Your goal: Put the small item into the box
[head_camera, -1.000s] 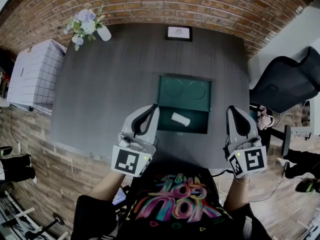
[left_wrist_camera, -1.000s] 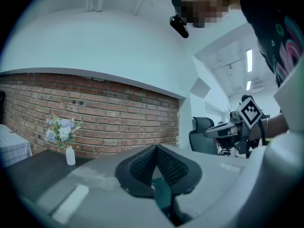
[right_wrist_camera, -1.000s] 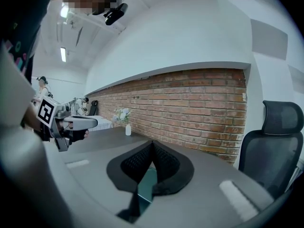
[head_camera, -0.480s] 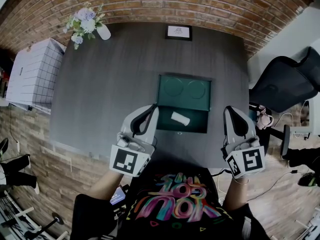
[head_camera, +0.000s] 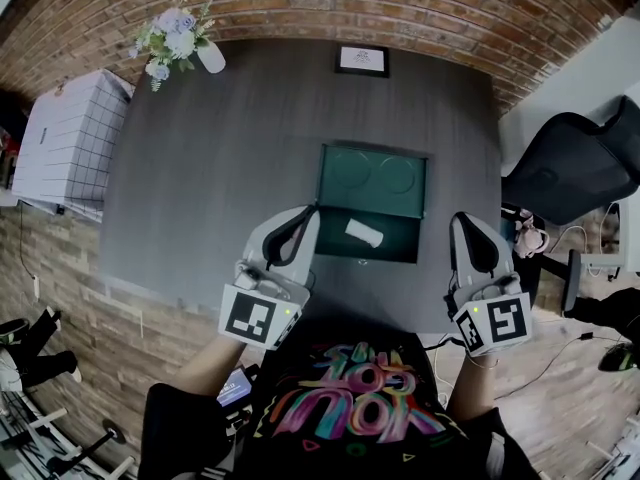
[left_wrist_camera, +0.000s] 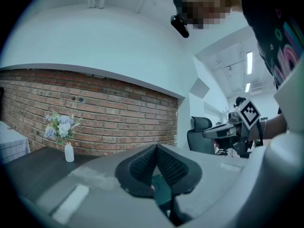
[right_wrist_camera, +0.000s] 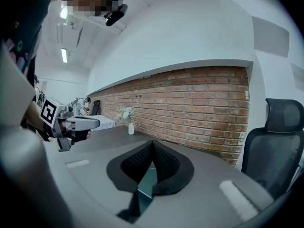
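Observation:
A dark green box (head_camera: 395, 243) lies open in the middle of the dark table (head_camera: 230, 168), its lid (head_camera: 374, 178) folded back and showing two round recesses. A small white item (head_camera: 363, 233) lies inside the box's near half. My left gripper (head_camera: 303, 216) hovers just left of the box, shut and empty. My right gripper (head_camera: 466, 222) hovers to the box's right near the table edge, shut and empty too. In the left gripper view the left gripper (left_wrist_camera: 156, 149) has its pads pressed together, with green box (left_wrist_camera: 162, 188) showing below. The right gripper view shows the same for the right gripper (right_wrist_camera: 152, 144).
A white vase of flowers (head_camera: 178, 44) and a small framed picture (head_camera: 362, 61) stand at the table's far side by the brick wall. A white grid-patterned cabinet (head_camera: 66, 143) sits to the left. A black office chair (head_camera: 575, 163) stands at the right.
Both grippers stay shut and almost where they were. The head view has shifted slightly. The white item lies in the box as before.

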### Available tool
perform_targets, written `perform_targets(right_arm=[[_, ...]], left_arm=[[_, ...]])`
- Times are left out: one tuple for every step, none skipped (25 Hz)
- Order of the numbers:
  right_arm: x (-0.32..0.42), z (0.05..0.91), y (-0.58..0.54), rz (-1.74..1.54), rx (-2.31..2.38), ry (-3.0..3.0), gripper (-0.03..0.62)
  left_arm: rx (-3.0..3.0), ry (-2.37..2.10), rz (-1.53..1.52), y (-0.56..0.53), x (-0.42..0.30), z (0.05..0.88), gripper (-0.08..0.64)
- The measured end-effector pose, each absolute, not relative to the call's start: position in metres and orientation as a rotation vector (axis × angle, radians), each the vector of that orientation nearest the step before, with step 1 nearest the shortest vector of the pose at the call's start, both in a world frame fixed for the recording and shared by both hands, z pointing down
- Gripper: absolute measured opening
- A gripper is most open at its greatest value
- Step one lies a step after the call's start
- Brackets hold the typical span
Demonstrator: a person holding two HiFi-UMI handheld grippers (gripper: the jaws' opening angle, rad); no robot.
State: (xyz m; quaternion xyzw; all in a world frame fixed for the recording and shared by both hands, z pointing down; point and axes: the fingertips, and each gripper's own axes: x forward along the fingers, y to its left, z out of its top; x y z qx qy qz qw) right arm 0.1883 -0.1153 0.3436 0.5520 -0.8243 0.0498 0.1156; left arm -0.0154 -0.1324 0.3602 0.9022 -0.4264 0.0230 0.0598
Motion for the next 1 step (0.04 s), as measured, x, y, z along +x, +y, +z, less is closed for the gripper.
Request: perform_targets(right_arm=[[0.1876,0.3434,-0.1149,0.142,1.616,-2.418,0.000]], left_arm=[[2.734,-1.288,0.070,-0.1324,-0.0154,0.3604,0.002]])
